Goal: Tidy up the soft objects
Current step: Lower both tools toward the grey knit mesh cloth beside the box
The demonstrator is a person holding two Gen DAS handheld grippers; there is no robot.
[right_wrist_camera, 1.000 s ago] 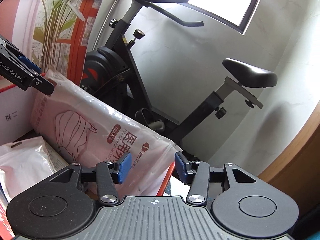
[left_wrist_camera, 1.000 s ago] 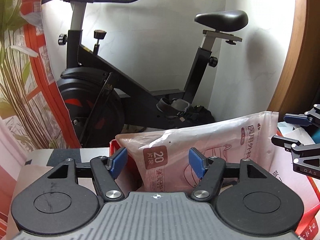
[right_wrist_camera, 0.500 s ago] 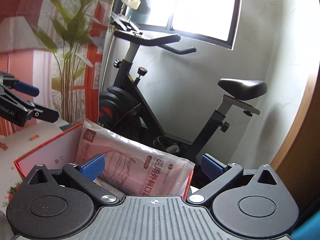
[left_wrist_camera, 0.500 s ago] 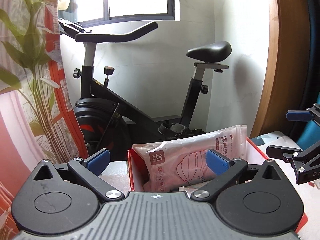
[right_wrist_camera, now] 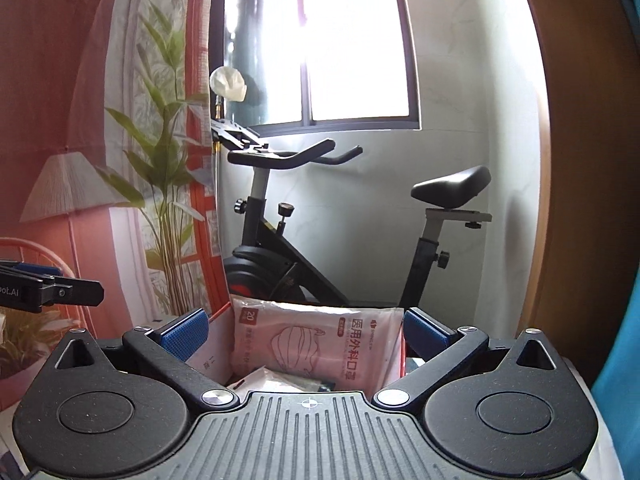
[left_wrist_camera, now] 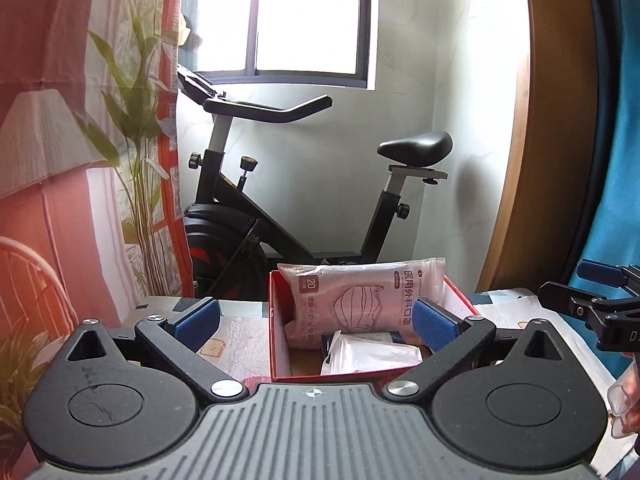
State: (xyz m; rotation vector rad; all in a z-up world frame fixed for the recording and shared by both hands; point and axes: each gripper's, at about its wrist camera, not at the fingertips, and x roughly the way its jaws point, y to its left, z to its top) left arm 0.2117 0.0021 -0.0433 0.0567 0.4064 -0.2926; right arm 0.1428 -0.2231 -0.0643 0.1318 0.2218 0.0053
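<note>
1. We see an exercise bike (left_wrist_camera: 288, 200) standing against the wall behind the red box, under the window (left_wrist_camera: 308, 16).
2. We see a curtain (left_wrist_camera: 132, 120) printed with green leaves hanging left of the red box, beyond the bench edge.
3. The bench (left_wrist_camera: 236, 332), covered in a patterned cloth, carries the red box near its far edge.
4. The red box (left_wrist_camera: 278, 336) is open at the top and is our landmark; everything soft that we can see lies inside it.
5. The mask pack (left_wrist_camera: 360, 300), a pinkish plastic bag with a drawn face mask and a "20" label, leans on its long edge against the far wall of the red box, its top rising above the rim.
6. A white pouch (left_wrist_camera: 368, 354) lies in the red box in front of the mask pack, lower down; what else lies beside it we cannot make out.
7. Our left tool (left_wrist_camera: 316, 320) is released, its blue pads spread wide on the near side of the red box, nothing between them pressed.
8. Our right tool (right_wrist_camera: 306, 334) is likewise released and wide, on the near side of the red box, clear of the mask pack.
</note>
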